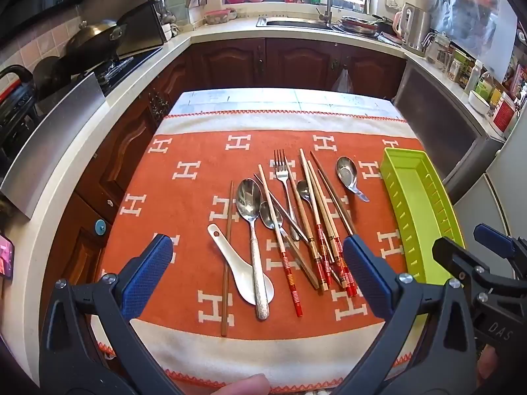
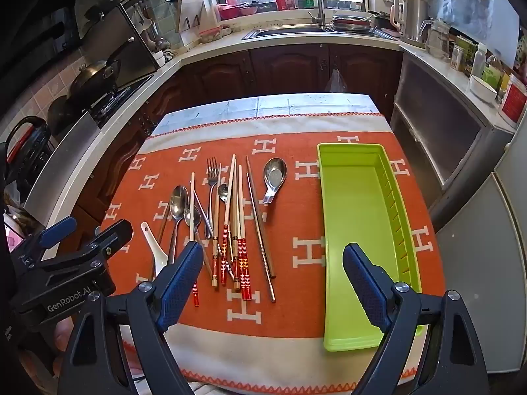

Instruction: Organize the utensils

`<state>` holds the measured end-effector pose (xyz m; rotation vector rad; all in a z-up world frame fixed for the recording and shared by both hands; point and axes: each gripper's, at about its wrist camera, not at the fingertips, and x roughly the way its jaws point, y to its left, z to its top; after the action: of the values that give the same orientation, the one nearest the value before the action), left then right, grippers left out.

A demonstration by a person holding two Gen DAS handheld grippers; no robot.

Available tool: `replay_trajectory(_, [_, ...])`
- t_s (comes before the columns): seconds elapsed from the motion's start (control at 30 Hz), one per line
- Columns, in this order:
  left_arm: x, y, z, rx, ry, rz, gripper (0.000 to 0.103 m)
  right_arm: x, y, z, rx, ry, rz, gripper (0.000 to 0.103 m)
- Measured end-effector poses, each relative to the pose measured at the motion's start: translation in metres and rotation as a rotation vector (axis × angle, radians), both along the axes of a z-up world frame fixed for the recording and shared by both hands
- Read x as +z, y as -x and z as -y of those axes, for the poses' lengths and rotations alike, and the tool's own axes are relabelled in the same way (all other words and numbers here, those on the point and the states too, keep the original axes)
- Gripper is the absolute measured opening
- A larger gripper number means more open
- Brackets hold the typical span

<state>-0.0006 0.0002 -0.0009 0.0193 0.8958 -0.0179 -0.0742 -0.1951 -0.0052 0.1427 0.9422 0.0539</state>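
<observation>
A loose pile of utensils lies on the orange cloth (image 1: 184, 197): a large metal spoon (image 1: 250, 204), a white ceramic spoon (image 1: 243, 276), a fork (image 1: 281, 171), a short steel soup spoon (image 1: 347, 171) and several chopsticks (image 1: 316, 230). The pile also shows in the right wrist view (image 2: 227, 217). An empty lime-green tray (image 2: 355, 230) stands to the right of the pile. My left gripper (image 1: 257, 263) is open and empty, above the near end of the pile. My right gripper (image 2: 273, 279) is open and empty, between the chopsticks and the tray.
The table stands in a kitchen with counters on three sides: a stove with a wok (image 1: 92, 36) to the left, a sink (image 1: 296, 23) at the back, a kettle (image 1: 415, 26) and jars to the right. A white bowl (image 2: 482, 89) sits on the right counter.
</observation>
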Motion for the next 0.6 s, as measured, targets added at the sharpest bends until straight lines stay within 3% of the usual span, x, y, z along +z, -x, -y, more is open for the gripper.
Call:
replay_trajectory(0.27, [-0.012, -0.009, 0.000, 0.008, 0.017, -0.060, 0.102, -0.005, -0.003, -0.001, 0.003, -0.025, -0.036, 0.088])
replay_trajectory(0.6, [-0.015, -0.013, -0.005, 0.009, 0.030, -0.071, 0.097, -0.007, -0.005, -0.002, 0.018, -0.037, -0.025, 0.088])
